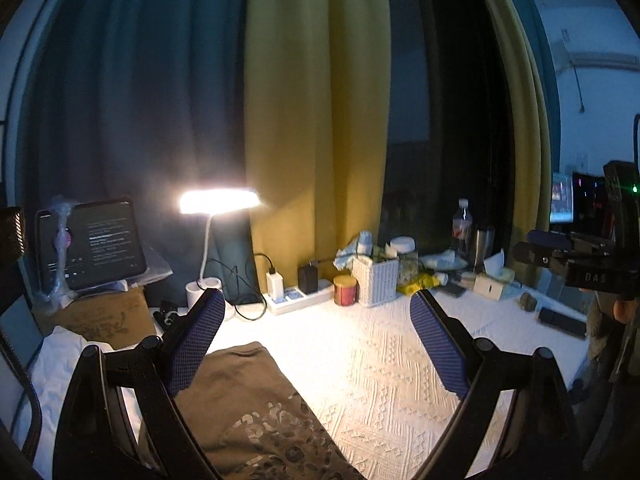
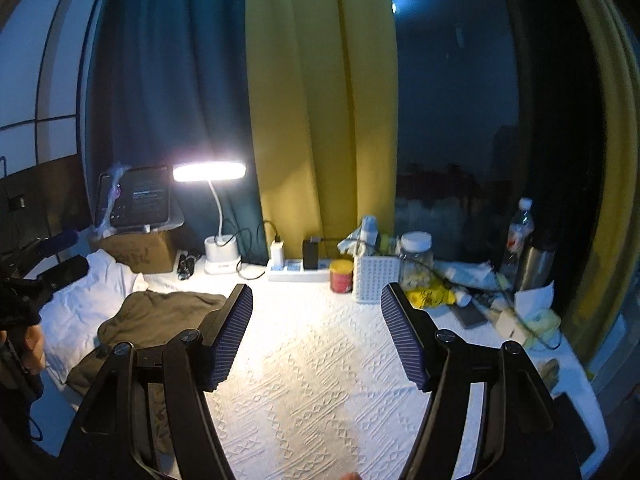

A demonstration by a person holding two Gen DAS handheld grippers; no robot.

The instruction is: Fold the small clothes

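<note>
Black linkage arms, round pivot bolts, ribbed blue-purple pads on left fingers (image 1: 200,344) and right fingers (image 2: 404,344).

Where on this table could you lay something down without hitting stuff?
The middle of the white textured cloth is bare, between the brown garment at left and the clutter at right. The back edge is crowded: lamp base, power strip, red tin, white basket.

Desk lamp (image 2: 209,171) glowing at eleven o'clock, tablet (image 2: 136,196) beside it on a cardboard box (image 2: 136,252); red can (image 2: 341,276) and white basket (image 2: 376,278) at one.
</note>
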